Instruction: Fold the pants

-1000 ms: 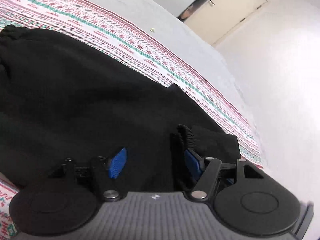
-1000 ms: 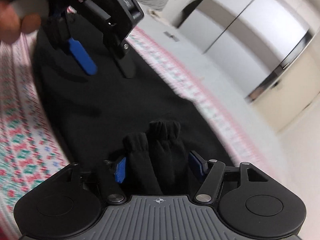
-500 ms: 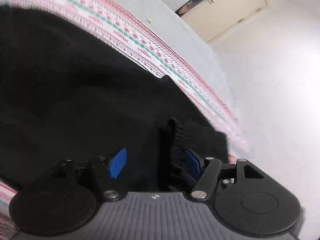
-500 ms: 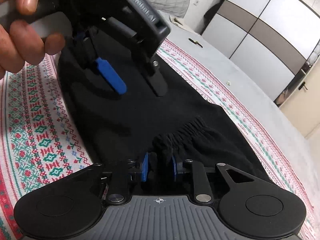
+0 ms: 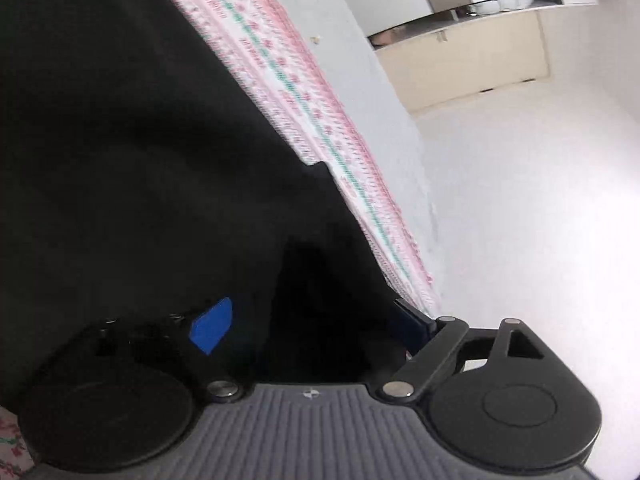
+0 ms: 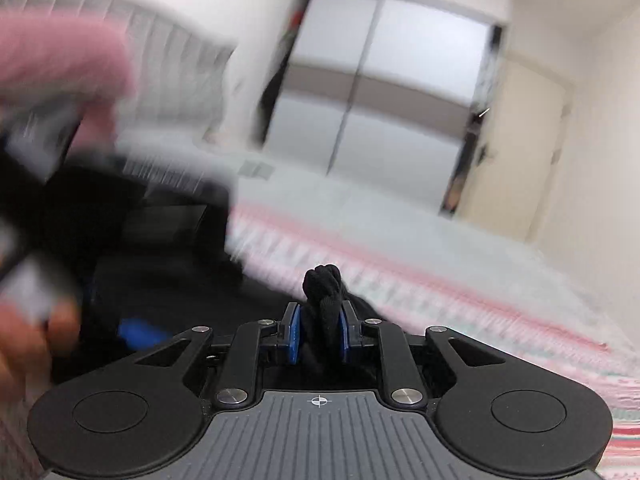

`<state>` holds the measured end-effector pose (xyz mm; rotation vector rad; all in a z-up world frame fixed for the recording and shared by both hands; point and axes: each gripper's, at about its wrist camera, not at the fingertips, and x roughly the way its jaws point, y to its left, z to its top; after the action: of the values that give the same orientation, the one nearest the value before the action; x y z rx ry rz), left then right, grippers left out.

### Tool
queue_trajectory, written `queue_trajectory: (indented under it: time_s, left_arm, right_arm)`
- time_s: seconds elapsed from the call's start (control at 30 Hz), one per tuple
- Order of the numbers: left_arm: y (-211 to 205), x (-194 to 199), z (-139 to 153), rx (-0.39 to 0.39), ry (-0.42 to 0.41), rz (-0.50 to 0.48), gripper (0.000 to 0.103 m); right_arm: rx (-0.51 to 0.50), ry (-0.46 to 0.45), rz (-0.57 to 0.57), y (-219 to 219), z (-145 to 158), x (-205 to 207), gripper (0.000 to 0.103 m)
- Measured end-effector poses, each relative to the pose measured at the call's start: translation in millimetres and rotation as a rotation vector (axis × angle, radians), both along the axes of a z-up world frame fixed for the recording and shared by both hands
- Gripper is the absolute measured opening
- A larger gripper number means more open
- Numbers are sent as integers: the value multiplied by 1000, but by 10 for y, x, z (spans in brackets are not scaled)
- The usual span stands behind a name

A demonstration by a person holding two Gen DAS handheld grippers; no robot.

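Right tongs [image 6: 320,330] pinch the black pants' [image 5: 140,180] cuff; left tongs [image 5: 316,320] have just opened wide.
Close the left tongs squarely on the fabric fold lying between them before lifting both off the bed [image 5: 360,80].

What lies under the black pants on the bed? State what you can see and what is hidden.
A patterned pink, red and green bedcover shows beyond the edge of the black pants. Whatever lies directly beneath the pants is covered by the dark fabric and cannot be seen.

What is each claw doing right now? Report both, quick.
Left claw: open, has just been opening wider; black pants fabric between the pads, not pressed.
Right claw: shut on a bunched fold of the pants.
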<state>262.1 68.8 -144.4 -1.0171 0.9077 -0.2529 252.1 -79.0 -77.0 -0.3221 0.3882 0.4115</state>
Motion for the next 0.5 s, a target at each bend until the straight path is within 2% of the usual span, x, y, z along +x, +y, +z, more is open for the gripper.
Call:
queue_trajectory:
  time_s: [0.07, 0.13, 0.2, 0.3, 0.37, 0.5]
  left_arm:
    - [-13, 3, -5, 13, -2, -7, 103]
    - [-39, 5, 12, 22, -11, -17, 103]
    - [-70, 8, 34, 31, -19, -30, 103]
    - [-110, -6, 47, 73, -35, -48, 103]
    - [-152, -40, 75, 108, -52, -55, 102]
    - [-301, -116, 177, 240, -93, -111, 98]
  right_arm:
    - [-131, 99, 58, 155, -224, 32, 19]
    - [-184, 86, 92, 202, -345, -42, 21]
    - [-208, 115, 115, 238, -306, -62, 27]
    - [-217, 188, 146, 187, -182, -21, 35]
    - [-196, 219, 156, 92, -55, 20, 35]
    - [-52, 315, 141, -290, 238, 120, 35]
